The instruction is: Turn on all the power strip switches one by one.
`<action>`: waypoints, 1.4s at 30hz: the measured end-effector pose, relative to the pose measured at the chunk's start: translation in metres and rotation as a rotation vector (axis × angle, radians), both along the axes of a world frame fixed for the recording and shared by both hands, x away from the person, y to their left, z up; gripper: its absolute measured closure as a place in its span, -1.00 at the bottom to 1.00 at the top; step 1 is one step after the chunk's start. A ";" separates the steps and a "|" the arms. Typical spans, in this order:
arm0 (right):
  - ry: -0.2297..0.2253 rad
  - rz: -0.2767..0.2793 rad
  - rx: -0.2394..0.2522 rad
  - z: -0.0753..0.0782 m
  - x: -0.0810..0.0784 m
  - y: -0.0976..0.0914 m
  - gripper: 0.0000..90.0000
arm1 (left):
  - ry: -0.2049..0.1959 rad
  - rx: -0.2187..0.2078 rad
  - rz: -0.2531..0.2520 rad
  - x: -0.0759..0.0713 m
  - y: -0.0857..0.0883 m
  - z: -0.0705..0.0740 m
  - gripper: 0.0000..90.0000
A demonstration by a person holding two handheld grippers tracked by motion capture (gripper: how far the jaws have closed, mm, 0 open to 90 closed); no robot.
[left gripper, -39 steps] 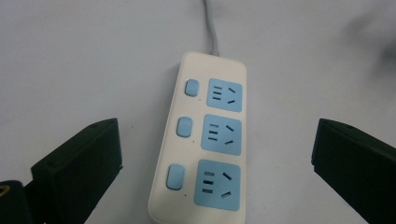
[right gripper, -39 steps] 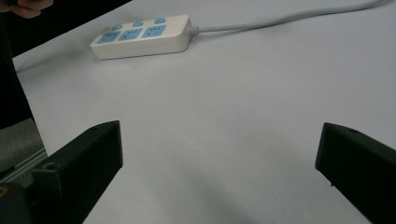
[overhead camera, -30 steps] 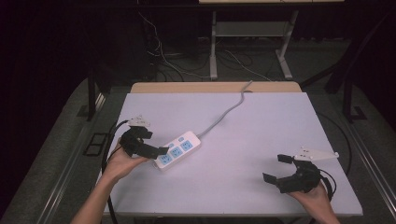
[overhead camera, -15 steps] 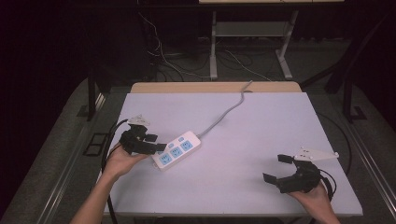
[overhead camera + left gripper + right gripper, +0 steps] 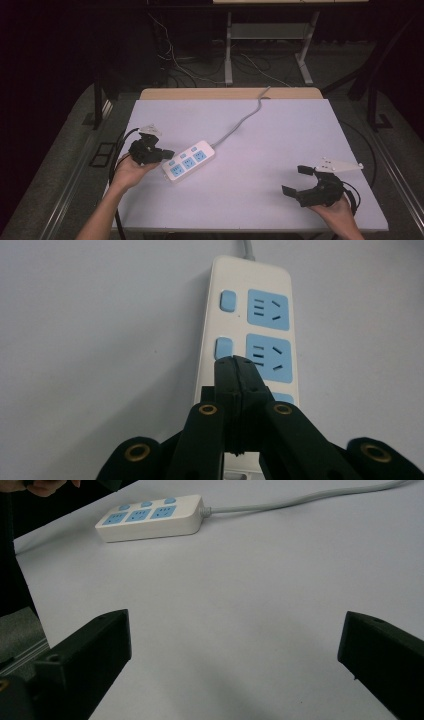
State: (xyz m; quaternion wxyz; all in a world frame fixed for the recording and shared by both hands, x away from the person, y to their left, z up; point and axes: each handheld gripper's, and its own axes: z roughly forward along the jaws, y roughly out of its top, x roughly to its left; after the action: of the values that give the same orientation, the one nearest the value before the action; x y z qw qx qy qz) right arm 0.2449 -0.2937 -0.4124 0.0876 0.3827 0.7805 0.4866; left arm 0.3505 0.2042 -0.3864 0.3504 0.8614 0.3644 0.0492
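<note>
A white power strip point(image 5: 189, 160) with three blue sockets and blue switch buttons lies left of the table's middle, its grey cable point(image 5: 240, 122) running to the far edge. My left gripper point(image 5: 166, 154) is shut, with nothing between its jaws, at the strip's left end. In the left gripper view the closed tips point(image 5: 235, 362) hover over the strip point(image 5: 255, 300) beside the middle button and hide the nearest one. My right gripper point(image 5: 295, 180) rests open near the front right corner. In its view point(image 5: 235, 625) the strip point(image 5: 150, 517) lies far ahead.
The white table top point(image 5: 280, 135) has a wooden strip along its far edge. Black cables trail from both grippers over the table's sides. Beyond the table, a dark floor holds a metal frame point(image 5: 265, 35) and loose wires.
The left hand and gripper have edged slightly to the left at the strip's end. The strip and the right gripper have stayed put.
</note>
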 end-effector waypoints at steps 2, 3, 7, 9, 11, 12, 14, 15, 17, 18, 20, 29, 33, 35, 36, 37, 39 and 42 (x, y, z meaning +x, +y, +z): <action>0.000 -0.001 0.001 0.000 0.000 0.000 -0.99 | 0.004 0.018 -0.007 0.001 -0.001 -0.002 0.98; 0.001 -0.001 0.001 0.000 0.000 0.000 -0.99 | 0.006 0.026 -0.011 0.001 -0.002 -0.003 0.98; 0.002 -0.001 -0.002 0.000 0.000 0.000 -0.99 | 0.008 0.040 -0.015 0.002 -0.003 -0.005 0.99; 0.004 0.000 -0.003 -0.001 0.000 0.000 -0.99 | 0.010 0.041 -0.014 0.003 -0.003 -0.005 0.99; 0.005 0.000 -0.003 -0.001 0.000 0.000 -0.99 | 0.013 0.048 -0.011 0.003 -0.003 -0.006 0.99; 0.005 0.000 -0.004 -0.001 0.000 0.000 -0.99 | 0.017 0.052 -0.013 0.004 -0.003 -0.007 0.99; 0.006 0.001 -0.005 -0.001 0.000 -0.001 -0.99 | 0.018 0.059 -0.014 0.004 -0.003 -0.008 0.99; 0.007 0.000 -0.004 -0.001 0.000 -0.001 -0.99 | 0.020 0.063 -0.014 0.004 -0.003 -0.010 0.99; 0.006 -0.001 -0.003 -0.001 0.000 -0.002 -0.99 | 0.021 0.065 -0.015 0.004 -0.002 -0.010 0.99; 0.006 -0.001 -0.003 -0.001 0.000 -0.002 -0.99 | 0.024 0.063 -0.014 0.004 -0.002 -0.010 0.99; 0.006 0.000 -0.004 -0.001 0.000 -0.001 -0.99 | 0.025 0.059 -0.014 0.004 -0.002 -0.010 0.99; 0.007 0.000 -0.007 -0.001 0.000 -0.002 -0.98 | 0.039 0.093 -0.035 0.005 -0.006 -0.015 0.99; 0.009 -0.002 -0.001 -0.001 0.000 -0.003 -0.99 | 0.038 0.086 -0.038 0.006 -0.006 -0.016 0.99; 0.010 -0.003 0.001 -0.002 0.000 -0.003 -0.98 | 0.042 0.085 -0.044 0.006 -0.005 -0.016 0.99; 0.009 -0.003 0.001 -0.002 0.000 -0.003 -0.98 | 0.040 0.081 -0.043 0.006 -0.005 -0.016 0.99; 0.008 -0.004 0.001 -0.002 0.000 -0.003 -0.99 | 0.041 0.081 -0.043 0.006 -0.005 -0.016 0.99; 0.008 -0.003 0.002 -0.002 0.000 -0.003 -0.98 | 0.037 0.088 -0.049 0.006 -0.005 -0.017 0.99; 0.007 -0.004 0.002 -0.001 -0.001 -0.003 -0.98 | 0.029 0.078 -0.052 0.005 -0.004 -0.019 1.00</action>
State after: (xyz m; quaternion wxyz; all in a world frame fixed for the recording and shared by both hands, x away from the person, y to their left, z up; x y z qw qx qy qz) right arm 0.2444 -0.2971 -0.4138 0.0858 0.3861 0.7795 0.4858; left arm 0.3558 0.1997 -0.4051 0.3122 0.8843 0.3446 0.0418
